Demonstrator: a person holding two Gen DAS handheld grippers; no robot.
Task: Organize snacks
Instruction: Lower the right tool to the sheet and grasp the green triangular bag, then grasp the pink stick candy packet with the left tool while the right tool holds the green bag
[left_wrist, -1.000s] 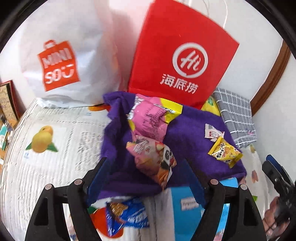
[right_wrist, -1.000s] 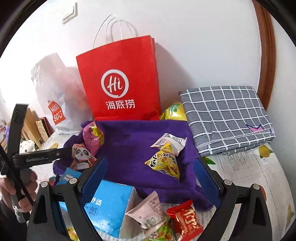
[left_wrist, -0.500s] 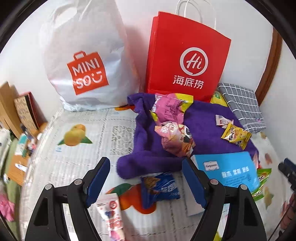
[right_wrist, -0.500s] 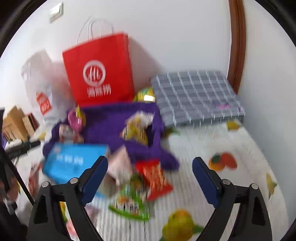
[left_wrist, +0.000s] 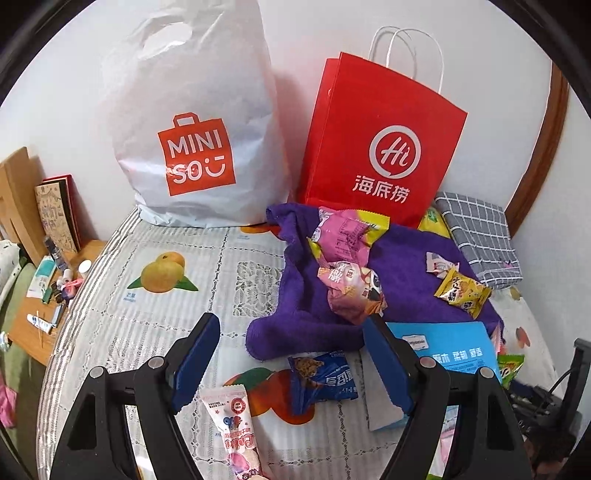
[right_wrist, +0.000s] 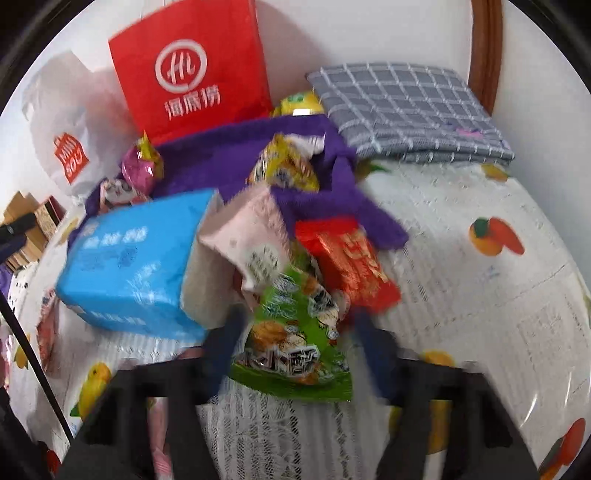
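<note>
While the right gripper (right_wrist: 291, 339) hangs over the tabletop (right_wrist: 461, 280), its jaws are closing around the green snack packet (right_wrist: 291, 332), which lies between them beside the red packet (right_wrist: 347, 262); blur hides any contact. Over on the left gripper (left_wrist: 291, 369), jaws stand wide and empty above the blue packet (left_wrist: 323, 378).

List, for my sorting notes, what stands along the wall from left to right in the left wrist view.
Books → white bag → red bag → checked cloth.
</note>
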